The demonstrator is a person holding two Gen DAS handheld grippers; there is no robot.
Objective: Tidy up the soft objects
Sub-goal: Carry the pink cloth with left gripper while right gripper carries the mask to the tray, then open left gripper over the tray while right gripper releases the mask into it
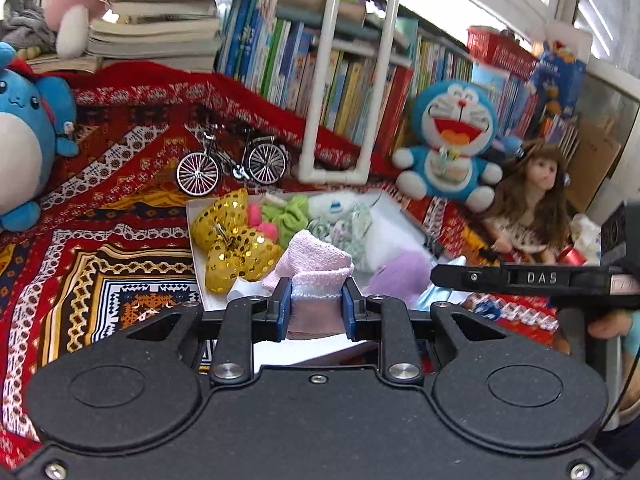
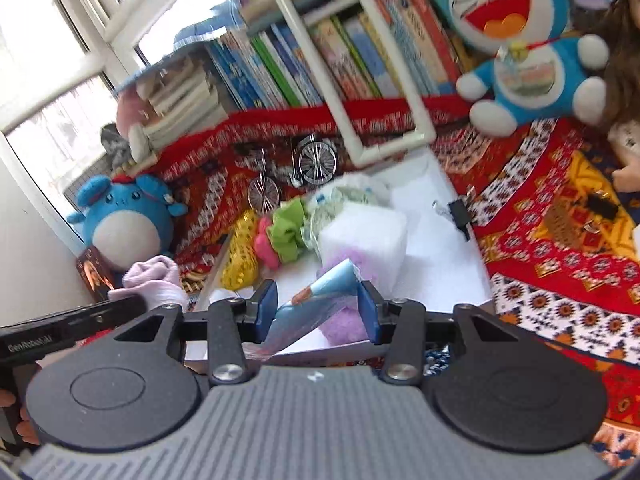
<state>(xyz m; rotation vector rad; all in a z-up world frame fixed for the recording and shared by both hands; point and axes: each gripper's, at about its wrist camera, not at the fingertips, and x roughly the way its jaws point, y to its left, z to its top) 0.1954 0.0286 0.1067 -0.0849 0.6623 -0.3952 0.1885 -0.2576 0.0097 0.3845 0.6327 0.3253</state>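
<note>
My left gripper (image 1: 316,304) is shut on a pale pink sock (image 1: 316,264), which sticks out above the near edge of a white tray (image 1: 192,236). My right gripper (image 2: 318,312) is shut on a light blue plastic packet (image 2: 324,288) over the same tray (image 2: 432,248). The tray holds a gold sequined bow (image 1: 232,240), green scrunchies (image 1: 292,216), a pink piece, a purple fluffy thing (image 1: 400,276) and a white foam block (image 2: 364,232). Each gripper shows in the other's view: the right gripper (image 1: 440,276) at the right edge, the left gripper (image 2: 136,304) at the lower left with the sock (image 2: 154,276).
A patterned red cloth (image 1: 120,208) covers the surface. Behind the tray stand a toy bicycle (image 1: 232,164), a white pipe frame (image 1: 340,80) and rows of books (image 1: 280,60). A blue cat plush (image 1: 448,140) and a doll (image 1: 532,204) sit right, a round blue plush (image 1: 20,128) left. A binder clip (image 2: 460,214) lies in the tray.
</note>
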